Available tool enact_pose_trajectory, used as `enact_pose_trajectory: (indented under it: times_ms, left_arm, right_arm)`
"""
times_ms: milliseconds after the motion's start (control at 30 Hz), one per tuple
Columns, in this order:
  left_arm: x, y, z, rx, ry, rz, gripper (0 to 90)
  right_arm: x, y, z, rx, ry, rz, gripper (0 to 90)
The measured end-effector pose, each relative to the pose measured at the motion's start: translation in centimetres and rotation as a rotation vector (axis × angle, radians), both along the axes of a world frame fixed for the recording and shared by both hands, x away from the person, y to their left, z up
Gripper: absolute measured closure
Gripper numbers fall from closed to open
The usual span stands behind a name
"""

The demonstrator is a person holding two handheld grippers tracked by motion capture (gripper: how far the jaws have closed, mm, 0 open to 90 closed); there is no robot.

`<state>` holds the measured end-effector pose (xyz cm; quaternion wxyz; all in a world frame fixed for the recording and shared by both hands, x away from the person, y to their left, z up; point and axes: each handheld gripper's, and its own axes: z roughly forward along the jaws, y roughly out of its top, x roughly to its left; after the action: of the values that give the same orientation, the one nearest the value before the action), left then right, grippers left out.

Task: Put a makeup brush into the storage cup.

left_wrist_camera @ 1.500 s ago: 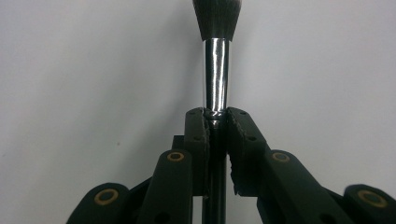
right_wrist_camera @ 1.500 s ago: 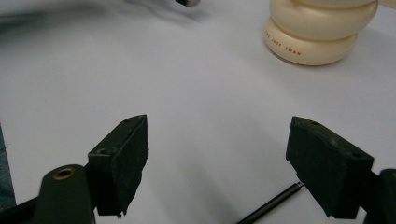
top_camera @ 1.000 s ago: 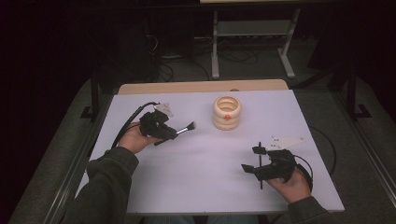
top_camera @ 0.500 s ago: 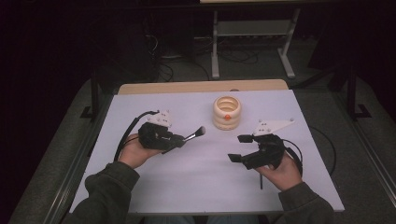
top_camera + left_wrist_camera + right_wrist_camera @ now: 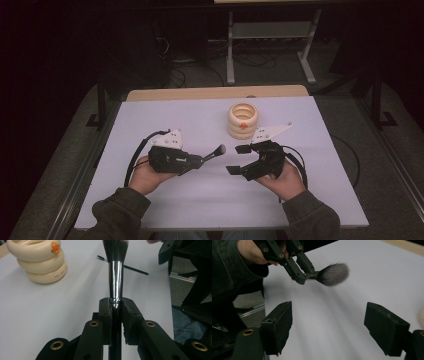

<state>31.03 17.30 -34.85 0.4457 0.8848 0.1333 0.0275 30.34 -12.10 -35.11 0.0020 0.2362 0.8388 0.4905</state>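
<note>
One brush (image 5: 116, 270), two tongs, one ring stack (image 5: 243, 120)

A lab: white-topped table (image 5: 150, 125), dark room, floor cables (image 5: 250, 60) and metal stand (image 5: 270, 40).

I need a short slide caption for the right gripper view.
Open right gripper faces the left gripper holding a makeup brush above the white table.

Your left gripper (image 5: 196, 161) was black with brass-coloured rivets, your right gripper (image 5: 239, 160) black under a pale grey plate. Your brush (image 5: 115, 267) had a shiny silver ferrule and grey-black bristles. The ring holder (image 5: 243, 120) was cream with one orange spot; the table (image 5: 150, 125) plain white; your sleeves (image 5: 117, 215) dark green-grey.
</note>
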Motion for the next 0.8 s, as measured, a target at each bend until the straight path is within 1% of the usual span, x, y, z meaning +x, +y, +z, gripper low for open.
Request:
enact_pose_trajectory:
  times_ms: [100,133,167,200,233,300,367,400,500,600,633,667,700,733,767,800]
  left_arm:
    - [-0.2,-0.4,-0.2,-0.001,-0.002,-0.011,78.8]
    - [-0.2,-0.5,-0.3,-0.008,0.002,-0.012,78.8]
    - [-0.2,-0.5,-0.3,-0.008,0.002,-0.012,78.8]
    - [-0.2,-0.9,-0.3,-0.021,0.003,-0.023,78.9]
    - [-0.3,-1.2,-0.4,-0.018,0.002,-0.026,79.1]
    - [-0.4,-1.7,-0.4,-0.021,0.001,-0.042,79.1]
    - [-0.4,-2.2,-0.4,-0.017,0.001,-0.056,79.0]
    - [-0.4,-2.4,-0.5,-0.025,0.006,-0.057,79.0]
    - [-0.6,-2.8,-0.6,-0.012,0.000,-0.072,79.0]
    - [-0.6,-2.9,-0.6,-0.007,-0.005,-0.077,79.0]
    - [-0.6,-2.9,-0.6,-0.010,-0.004,-0.076,79.1]
    - [-0.6,-2.9,-0.6,-0.010,-0.004,-0.076,79.1]
    - [-0.6,-2.9,-0.5,-0.014,-0.002,-0.076,79.1]
    - [-0.6,-2.9,-0.5,-0.021,-0.001,-0.076,79.1]
    - [-0.7,-2.9,-0.5,-0.017,-0.007,-0.080,79.1]
    - [-0.7,-2.9,-0.5,-0.017,-0.008,-0.079,79.2]
  right_arm:
    - [0.1,0.3,-0.5,0.017,0.003,0.008,23.2]
    - [0.1,0.4,-0.7,0.028,0.013,0.011,24.3]
    - [0.1,0.4,-0.7,0.028,0.013,0.011,24.3]
    - [0.2,0.5,-0.9,0.049,0.034,0.024,26.9]
    - [0.3,0.5,-1.1,0.060,0.044,0.032,27.5]
    - [0.5,0.7,-1.4,0.062,0.061,0.036,29.5]
    - [0.6,0.7,-1.4,0.075,0.065,0.044,32.6]
    - [0.6,0.8,-1.4,0.088,0.065,0.046,33.9]
    - [0.8,0.8,-1.4,0.125,0.069,0.060,42.0]
    - [1.0,0.7,-1.5,0.140,0.101,0.075,52.1]
    - [1.0,0.7,-1.5,0.148,0.106,0.080,56.7]
    - [1.0,0.7,-1.5,0.148,0.106,0.080,56.7]
    - [1.1,0.7,-1.6,0.156,0.113,0.089,60.3]
    - [1.2,0.7,-1.6,0.167,0.119,0.096,64.2]
    - [1.2,0.6,-1.7,0.178,0.131,0.104,69.2]
    - [1.4,0.6,-1.8,0.196,0.135,0.117,71.9]
